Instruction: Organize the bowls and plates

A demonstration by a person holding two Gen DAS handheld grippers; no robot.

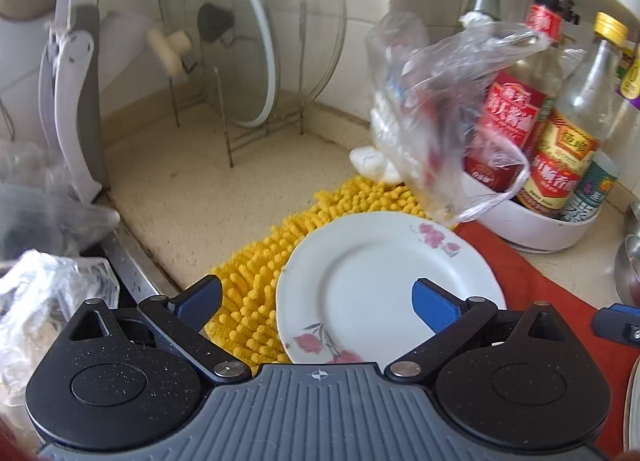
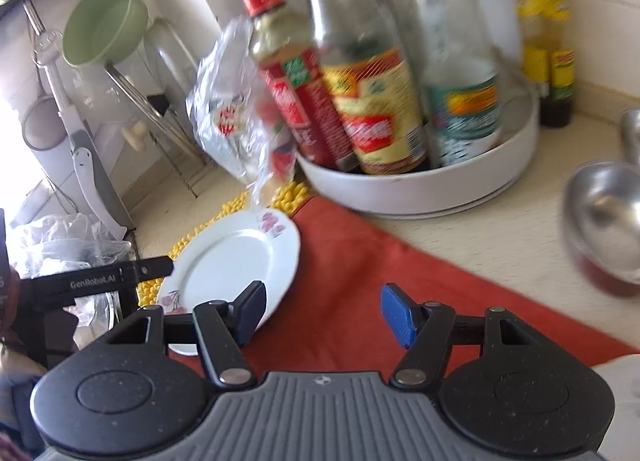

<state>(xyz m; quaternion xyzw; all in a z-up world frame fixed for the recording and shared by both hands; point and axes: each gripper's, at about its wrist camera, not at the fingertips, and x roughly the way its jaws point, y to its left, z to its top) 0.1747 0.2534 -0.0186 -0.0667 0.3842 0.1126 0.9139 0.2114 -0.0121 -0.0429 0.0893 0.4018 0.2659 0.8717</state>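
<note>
A white plate with pink flowers lies partly on a yellow nubby mat and partly on a red cloth. My left gripper hovers over the plate's near left side, jaws wide open and empty. The right wrist view has the same plate at lower left. My right gripper is open over the red cloth, its left finger overlapping the plate's near rim, with nothing between the pads. Two metal bowls stand at the right. A white dish rim shows at bottom right.
A white turntable tray of sauce bottles stands behind the cloth, with a clear plastic bag beside it. A wire rack with glass lids is at the back. The sink edge and more bags lie left. A green bowl hangs on the wall.
</note>
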